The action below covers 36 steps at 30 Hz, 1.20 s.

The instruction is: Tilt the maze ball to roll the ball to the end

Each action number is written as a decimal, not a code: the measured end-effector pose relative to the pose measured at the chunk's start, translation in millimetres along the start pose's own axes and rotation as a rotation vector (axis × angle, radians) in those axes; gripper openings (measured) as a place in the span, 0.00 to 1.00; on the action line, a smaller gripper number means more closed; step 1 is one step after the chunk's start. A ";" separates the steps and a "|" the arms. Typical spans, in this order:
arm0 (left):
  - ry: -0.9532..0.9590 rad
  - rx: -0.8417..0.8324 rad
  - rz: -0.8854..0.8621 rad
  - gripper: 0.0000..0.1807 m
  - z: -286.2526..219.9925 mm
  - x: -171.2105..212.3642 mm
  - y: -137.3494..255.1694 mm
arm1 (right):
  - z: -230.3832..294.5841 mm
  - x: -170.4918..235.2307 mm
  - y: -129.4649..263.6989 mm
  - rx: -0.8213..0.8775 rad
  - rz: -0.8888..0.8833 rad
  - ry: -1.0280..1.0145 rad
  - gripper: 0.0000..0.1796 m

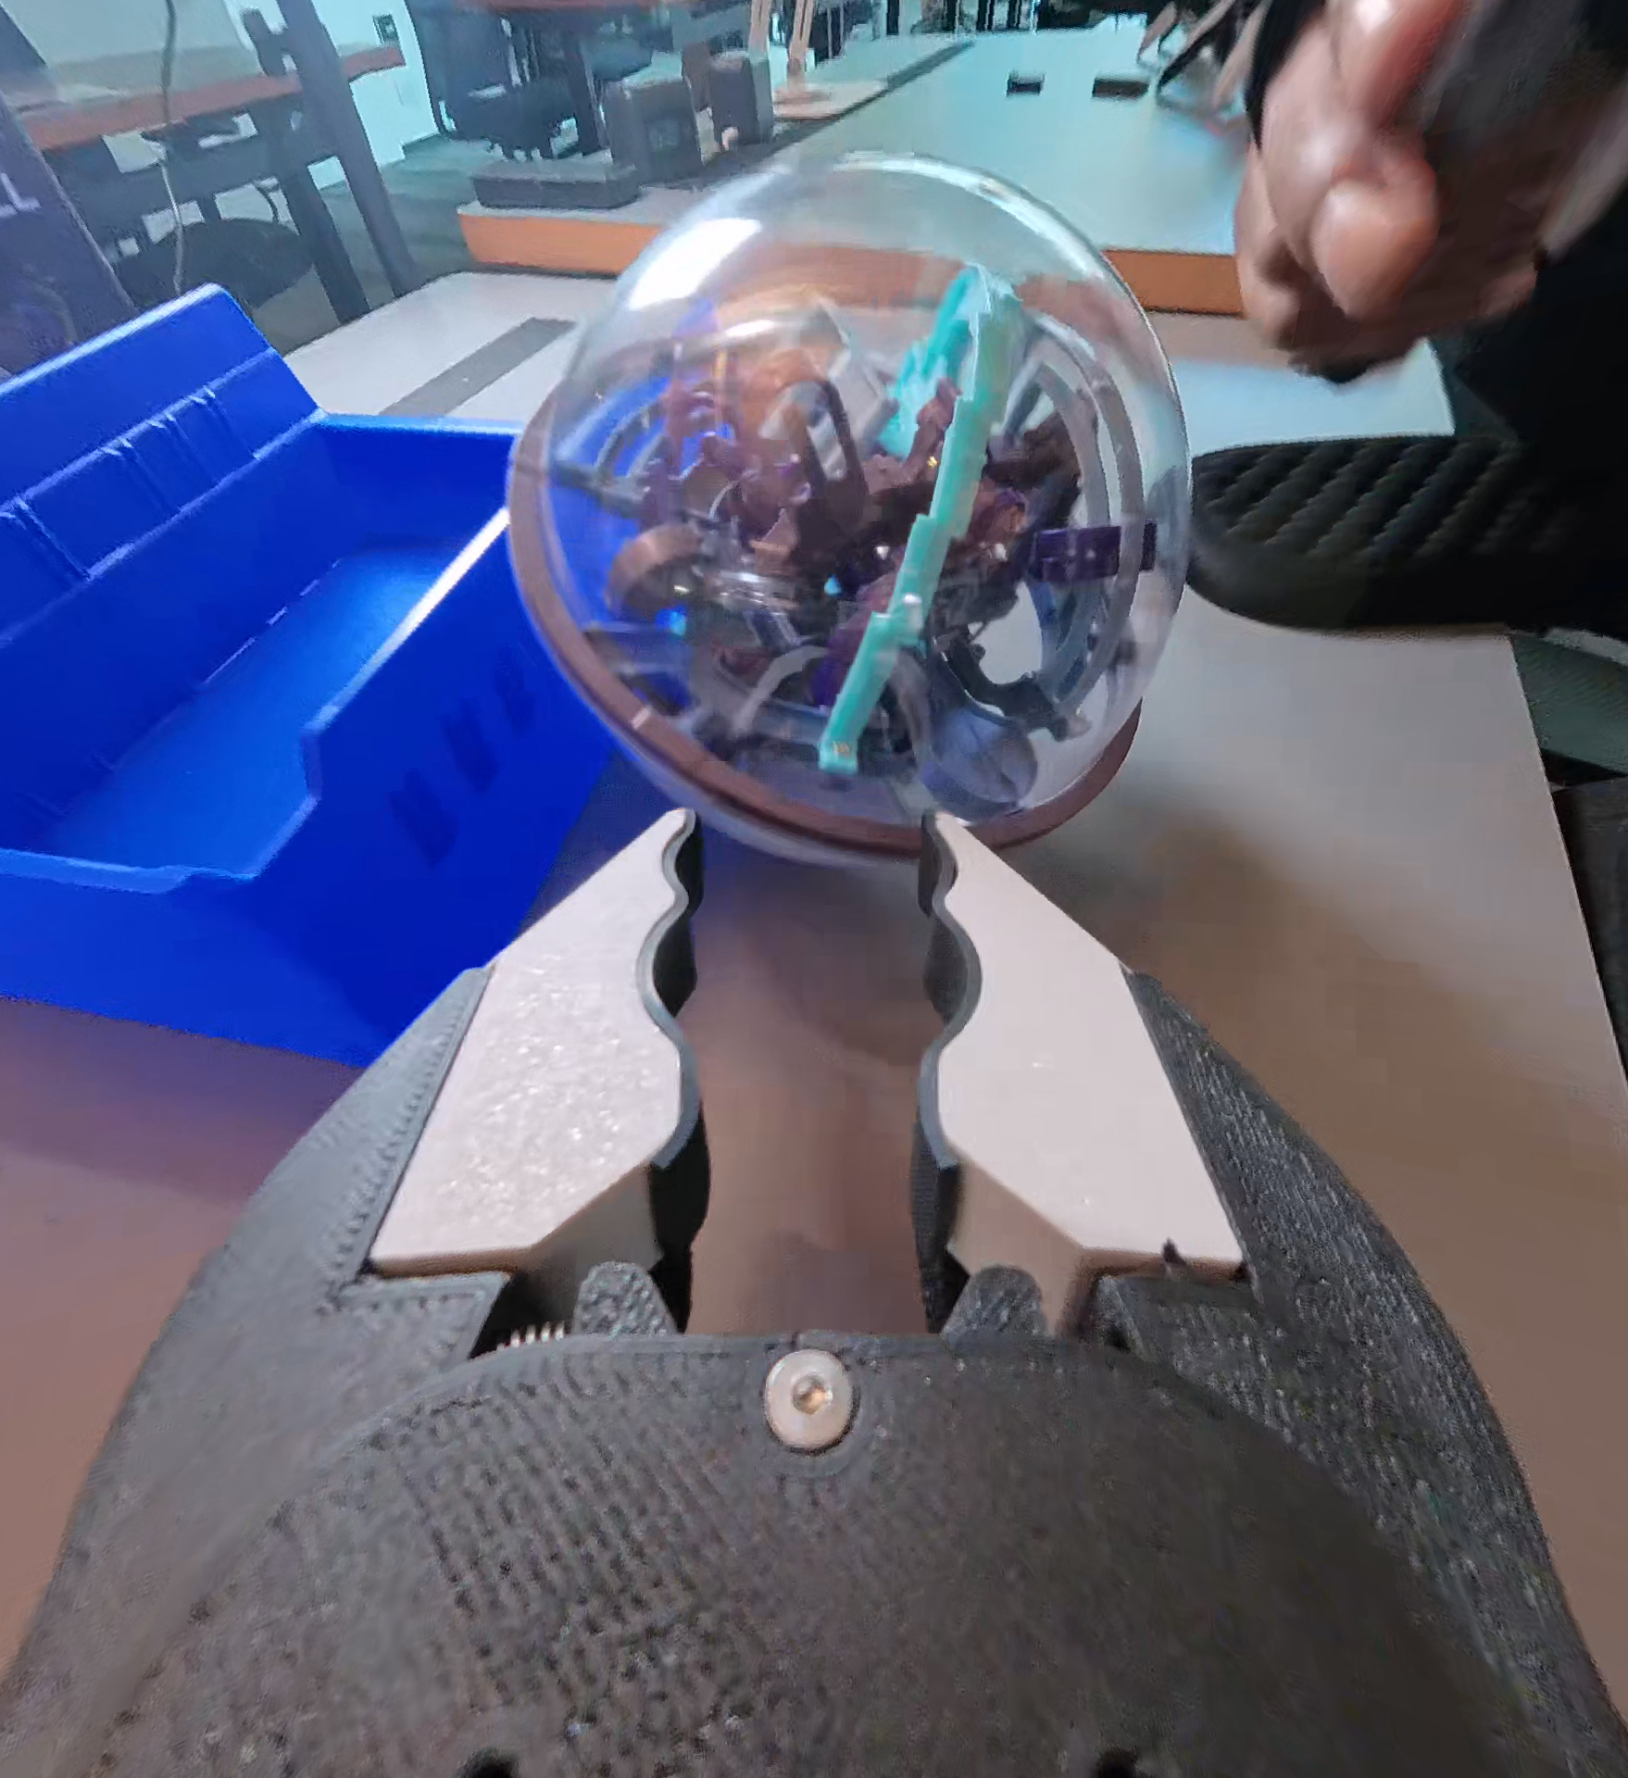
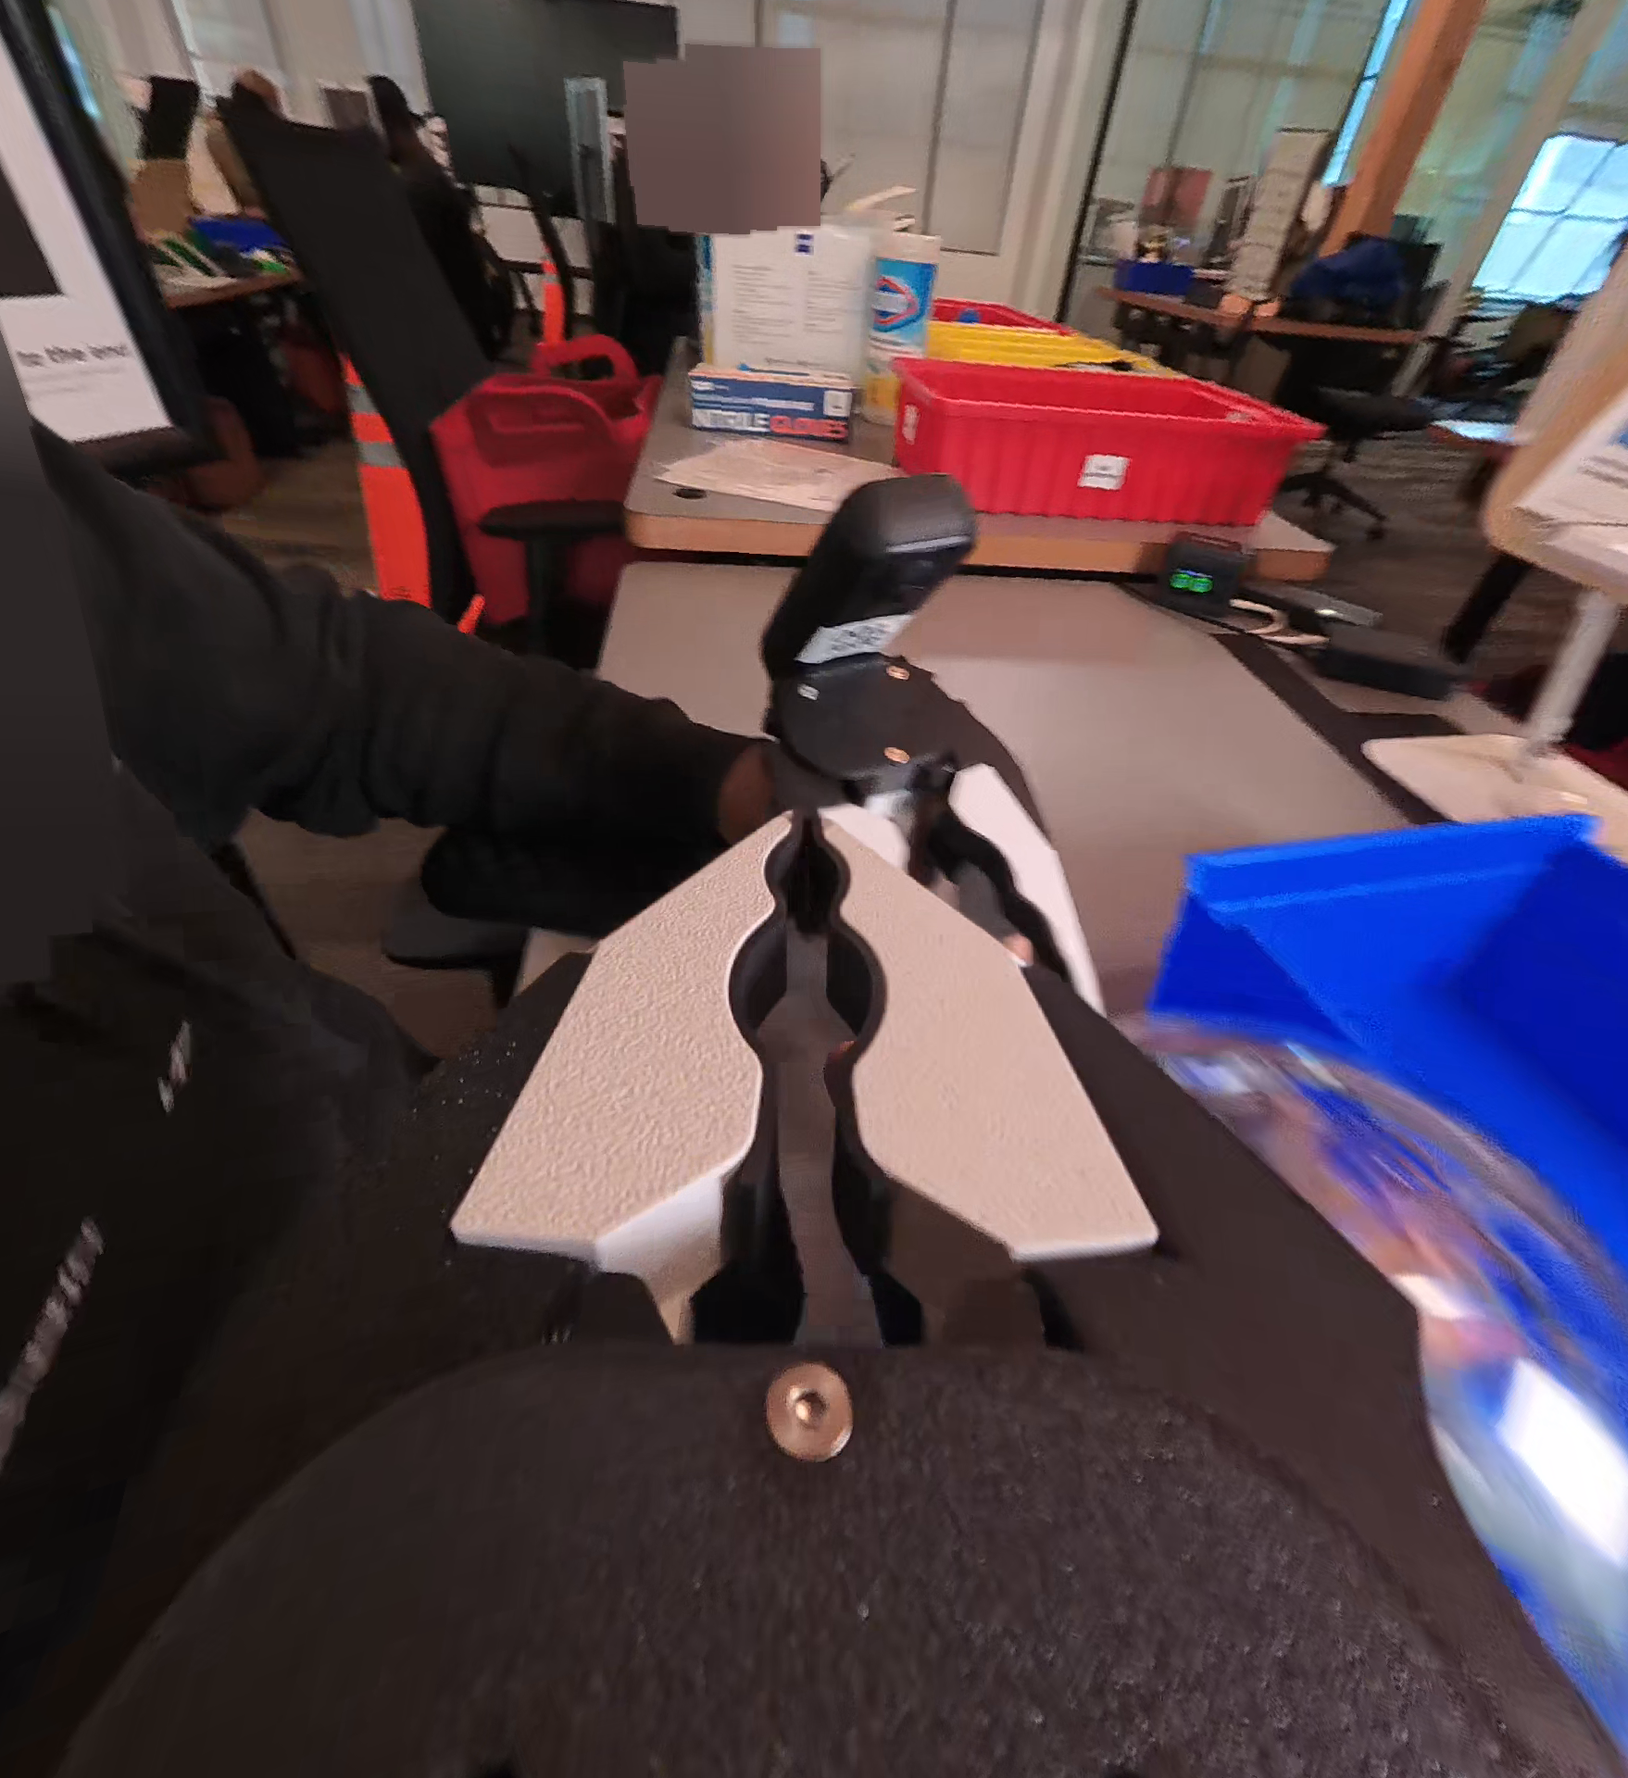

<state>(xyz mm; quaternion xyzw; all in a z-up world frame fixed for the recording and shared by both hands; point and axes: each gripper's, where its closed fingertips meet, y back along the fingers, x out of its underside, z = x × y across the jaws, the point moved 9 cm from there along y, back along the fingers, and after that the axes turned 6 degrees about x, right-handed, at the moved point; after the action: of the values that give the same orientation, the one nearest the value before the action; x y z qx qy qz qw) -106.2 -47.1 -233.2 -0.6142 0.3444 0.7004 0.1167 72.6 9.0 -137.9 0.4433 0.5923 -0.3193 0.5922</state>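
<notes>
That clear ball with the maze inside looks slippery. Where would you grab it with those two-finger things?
Probably at the dark seam band round the maze ball, the only ridge on a smooth dome. The left gripper, open, already sits at the near lower edge, so come from there. Its gap looks far narrower than the ball, so cradling it between both grippers, one each side, seems safer.

The right gripper, fingers nearly together, points at the left gripper beside a blue bin.
</notes>
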 end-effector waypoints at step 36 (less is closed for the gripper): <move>0.151 -0.051 -0.099 0.15 11.8 13.6 18.3 | 177.8 2.6 -124.0 0.059 0.177 0.285 0.00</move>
<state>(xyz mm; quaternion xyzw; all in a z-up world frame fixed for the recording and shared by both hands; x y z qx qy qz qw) -129.1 -56.7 -239.7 -0.6845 0.3034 0.6539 0.1092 35.3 -201.1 -175.5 0.5517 0.6192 -0.2170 0.5150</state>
